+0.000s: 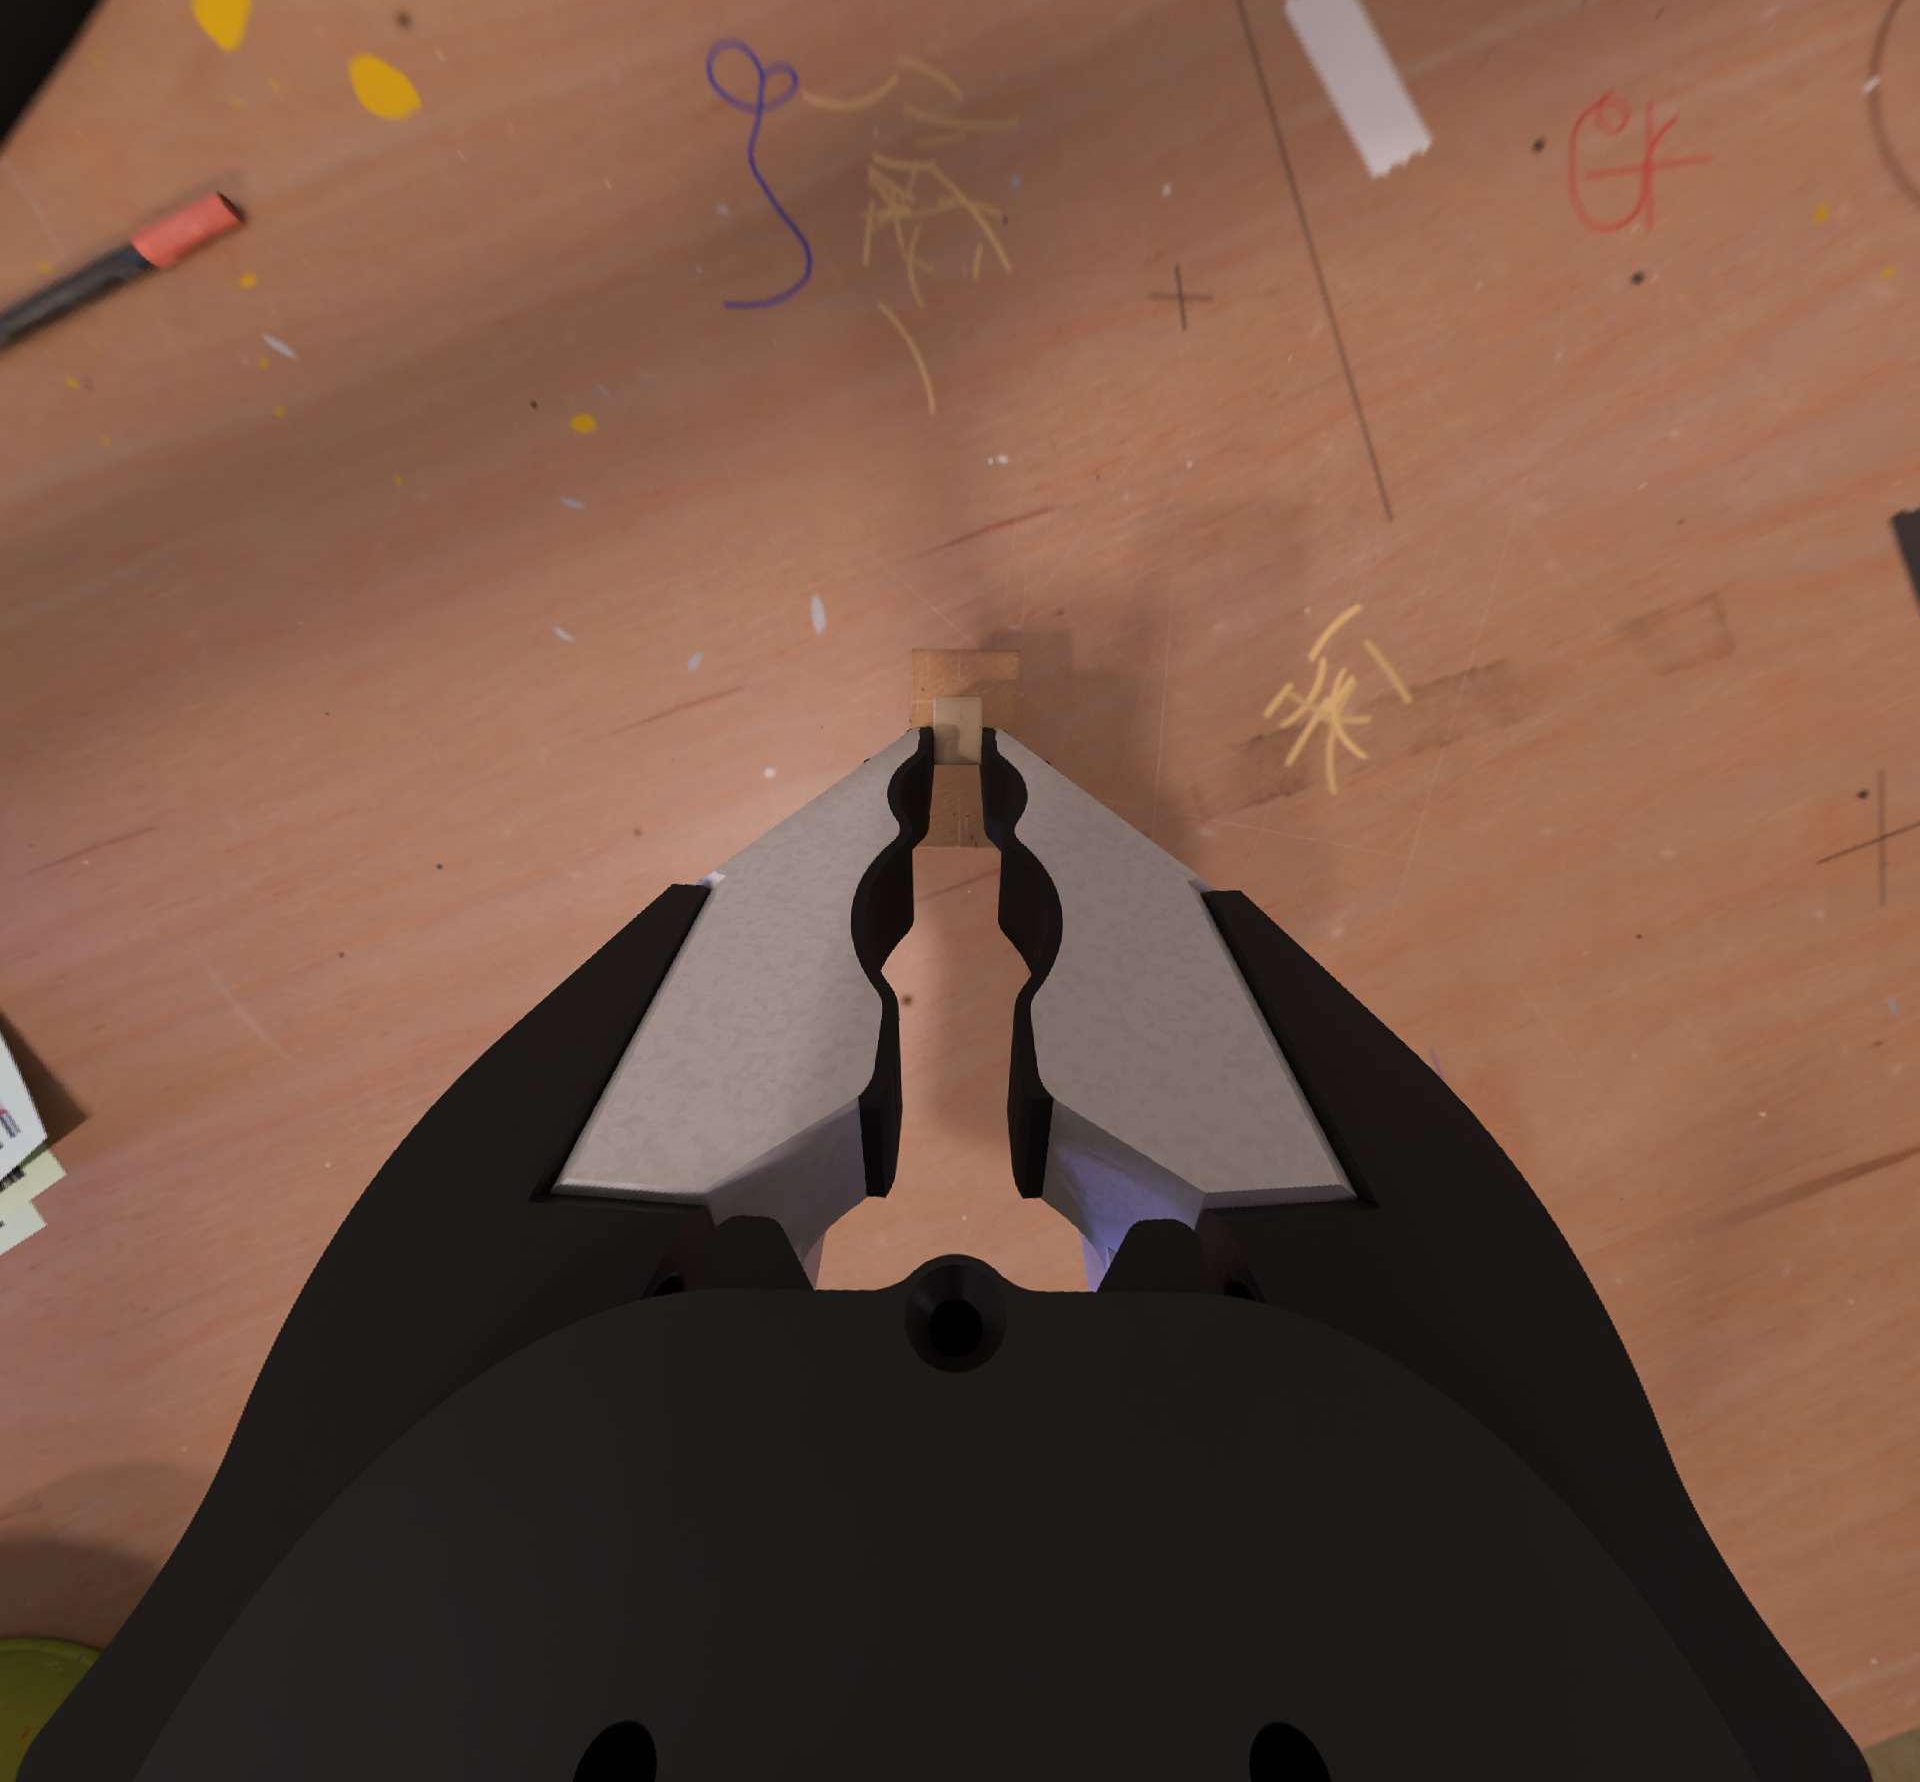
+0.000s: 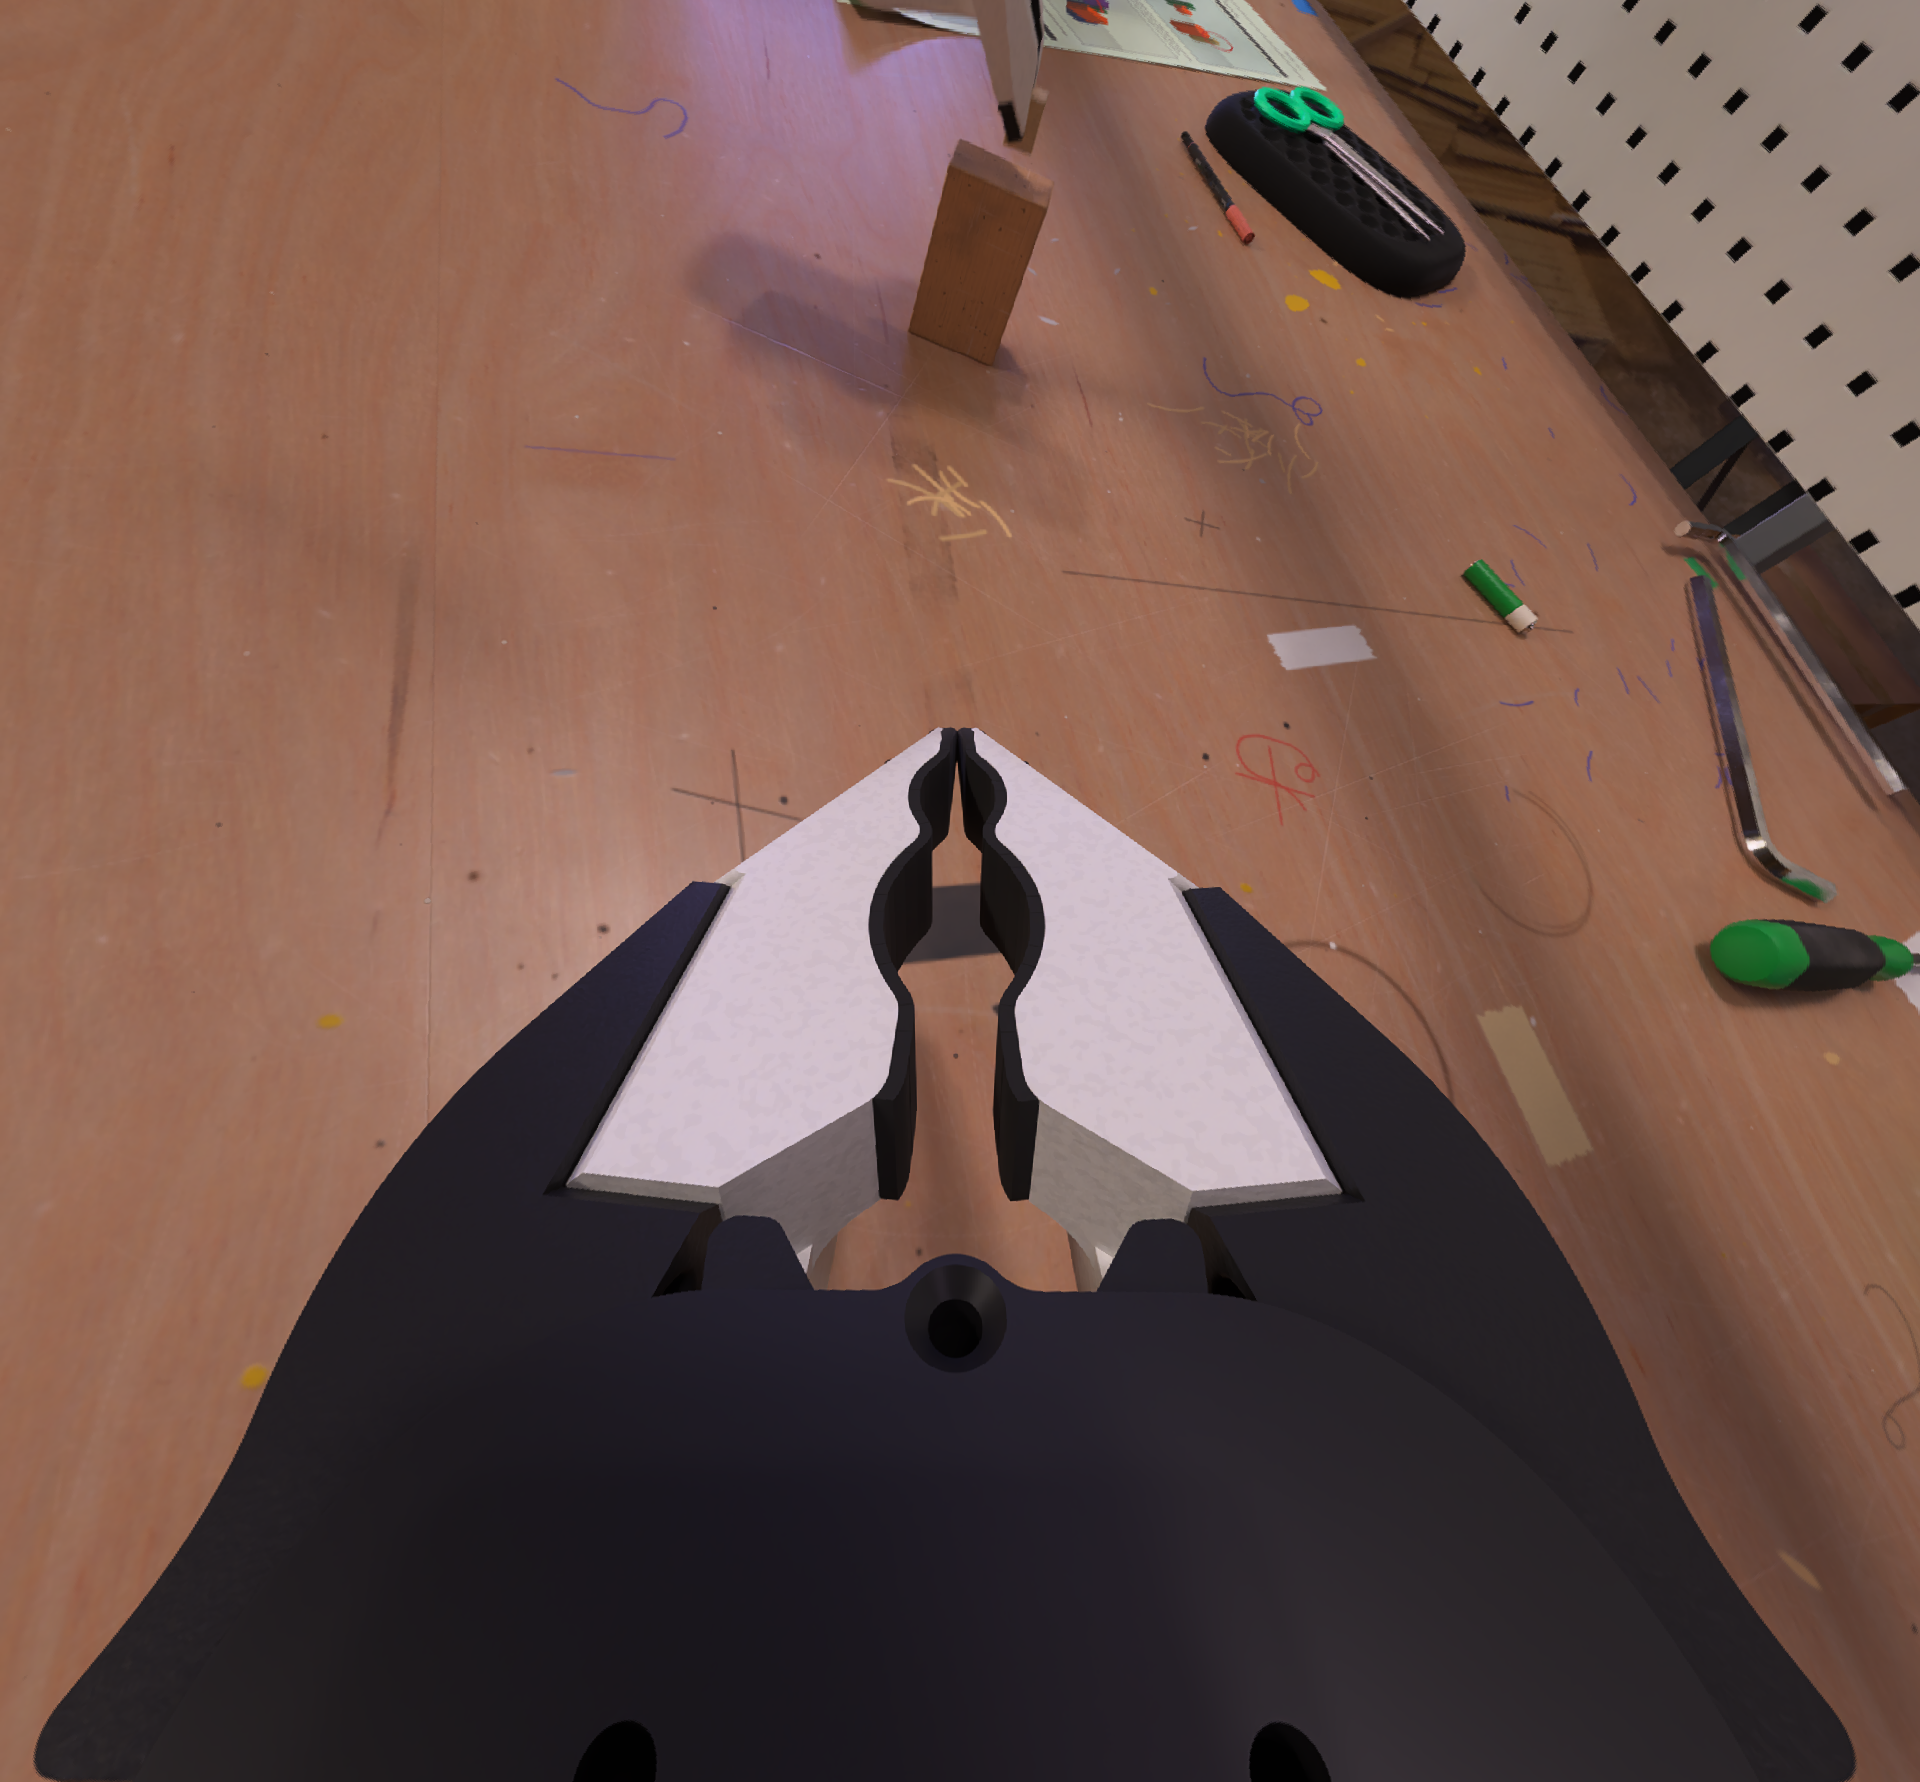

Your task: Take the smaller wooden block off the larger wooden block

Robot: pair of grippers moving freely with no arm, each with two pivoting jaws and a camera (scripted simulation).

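The larger wooden block stands upright on the wooden table. In the left wrist view I look down on its top. My left gripper is shut on the smaller, pale wooden block, right over the larger block's top. In the right wrist view the left gripper hangs above the larger block, with a bit of the small block at its tips. I cannot tell if the two blocks touch. My right gripper is shut and empty, low over the table and well short of the blocks.
A black marker with a red cap lies beside a black tray with green scissors. A green marker, a metal bar and a green-handled screwdriver lie right. Papers lie behind; a pegboard wall runs along the right.
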